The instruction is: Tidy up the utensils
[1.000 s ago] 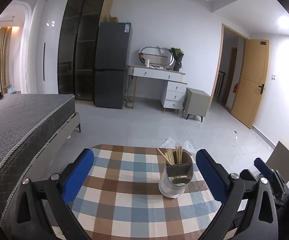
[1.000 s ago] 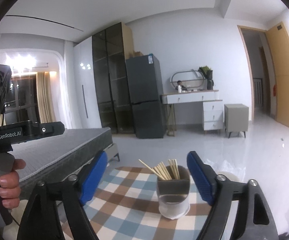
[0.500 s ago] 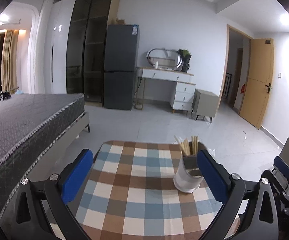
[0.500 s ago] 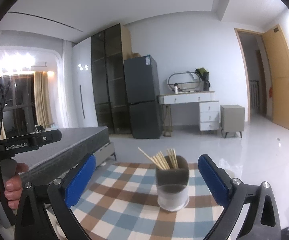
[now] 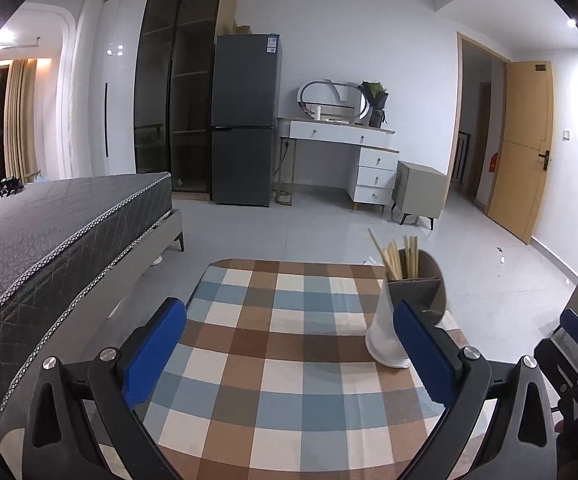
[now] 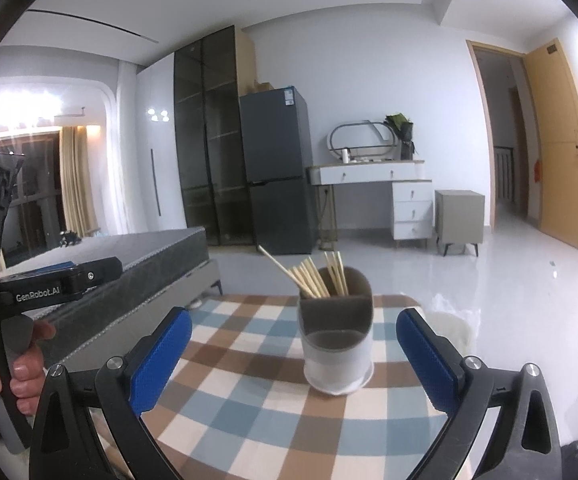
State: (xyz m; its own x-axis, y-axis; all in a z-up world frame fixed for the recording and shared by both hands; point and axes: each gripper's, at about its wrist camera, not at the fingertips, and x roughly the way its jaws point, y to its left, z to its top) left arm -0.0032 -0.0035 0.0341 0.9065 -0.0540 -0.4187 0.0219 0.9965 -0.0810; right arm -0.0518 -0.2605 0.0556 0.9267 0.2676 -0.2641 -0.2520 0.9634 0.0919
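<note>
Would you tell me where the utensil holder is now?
The utensil holder stands on the checked tablecloth, centred ahead of the open right gripper, chopsticks inside.

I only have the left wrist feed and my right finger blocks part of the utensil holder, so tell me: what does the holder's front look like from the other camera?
Observer: In the right wrist view the holder shows whole: a white cup with a grey divided insert, standing upright on the checked tablecloth.
Operator: Are the chopsticks all in one section?
Observer: The chopsticks stand in the rear section; the front section looks empty.
Operator: Is the right gripper gripping anything?
Observer: No. The right gripper has just been opening; its jaws stand wide, nothing pressed between them.
Operator: Who holds my tool?
Observer: A hand grips the left tool's handle.
</note>
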